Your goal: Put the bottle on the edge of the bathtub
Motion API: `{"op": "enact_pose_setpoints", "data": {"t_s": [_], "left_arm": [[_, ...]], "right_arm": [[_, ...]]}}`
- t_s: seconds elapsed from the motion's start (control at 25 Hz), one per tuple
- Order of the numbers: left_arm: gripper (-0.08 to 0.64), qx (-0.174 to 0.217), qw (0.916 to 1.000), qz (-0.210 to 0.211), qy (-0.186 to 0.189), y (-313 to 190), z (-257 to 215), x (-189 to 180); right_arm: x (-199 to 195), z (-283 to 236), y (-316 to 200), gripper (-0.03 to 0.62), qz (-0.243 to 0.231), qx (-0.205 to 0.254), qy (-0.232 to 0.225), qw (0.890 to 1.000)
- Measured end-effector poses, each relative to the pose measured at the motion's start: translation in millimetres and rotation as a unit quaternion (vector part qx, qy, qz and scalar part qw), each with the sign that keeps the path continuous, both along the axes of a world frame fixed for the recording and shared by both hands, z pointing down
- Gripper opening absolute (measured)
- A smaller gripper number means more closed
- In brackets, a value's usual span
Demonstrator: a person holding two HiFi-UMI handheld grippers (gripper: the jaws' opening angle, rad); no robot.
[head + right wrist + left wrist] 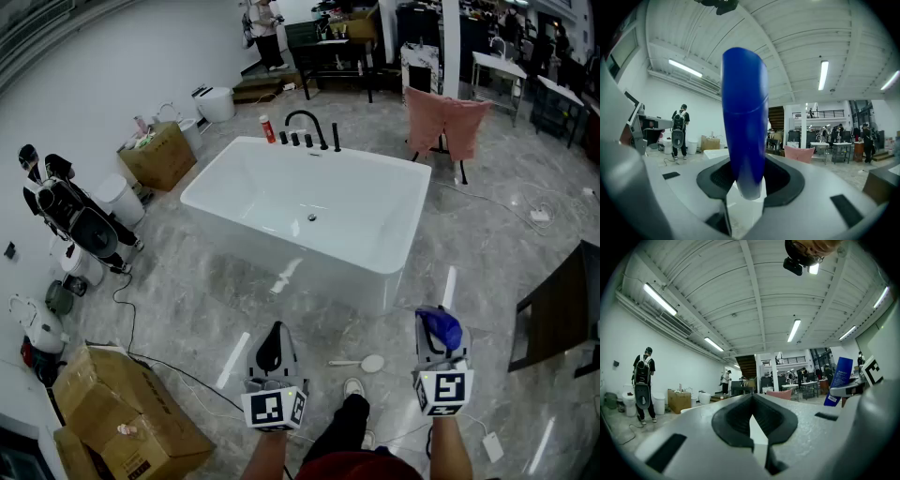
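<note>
Jaws of right gripper (748,186) clamp one blue bottle (744,117); jaws of left gripper (752,399) meet empty.

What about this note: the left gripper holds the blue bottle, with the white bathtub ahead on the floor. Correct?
No. The right gripper holds the blue bottle, as the right gripper view shows; the left gripper is shut on nothing. The white bathtub does stand ahead on the floor.

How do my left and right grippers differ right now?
The left gripper has its jaws together, nothing between them; the right gripper is clamped on the blue bottle. In the head view the left gripper's black pads show bare, while the bottle covers the right gripper's. Both face the bathtub.
</note>
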State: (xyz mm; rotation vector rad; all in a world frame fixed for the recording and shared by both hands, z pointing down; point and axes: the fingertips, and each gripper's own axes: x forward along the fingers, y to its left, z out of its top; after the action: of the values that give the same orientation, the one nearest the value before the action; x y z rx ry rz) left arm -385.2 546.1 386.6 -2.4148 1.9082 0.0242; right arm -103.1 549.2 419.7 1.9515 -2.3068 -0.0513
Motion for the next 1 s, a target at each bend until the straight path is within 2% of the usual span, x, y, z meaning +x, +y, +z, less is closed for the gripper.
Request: {"op": "enact_pose_setpoints", "data": {"t_s": [0.24,0.52,0.8,1.0], "left_arm": [[0.005,0.002,1.0000,0.002,-0.001,39.8,-11.1,-2.1],[0.005,0.003,1.0000,0.004,0.004,29.1,-7.7,-30.0],[0.005,0.018,0.9998,0.005,-0.002,-47.4,-3.5,-90.0],[0.005,0.014,0.9998,0.013,0.005,-116.0,-12.6,-124.2]], "right_arm": [[-3.9,-15.0,39.4,0.156,0.003,0.007,0.003,1.000],[-41.4,-17.6,28.4,0.156,-0.007,0.014,0.008,1.000],[-111.4,-14.8,-53.0,0.155,-0.025,0.014,0.020,0.999],[-152.2,-18.1,-131.1,0.155,-0.028,-0.011,0.011,0.999]]}}
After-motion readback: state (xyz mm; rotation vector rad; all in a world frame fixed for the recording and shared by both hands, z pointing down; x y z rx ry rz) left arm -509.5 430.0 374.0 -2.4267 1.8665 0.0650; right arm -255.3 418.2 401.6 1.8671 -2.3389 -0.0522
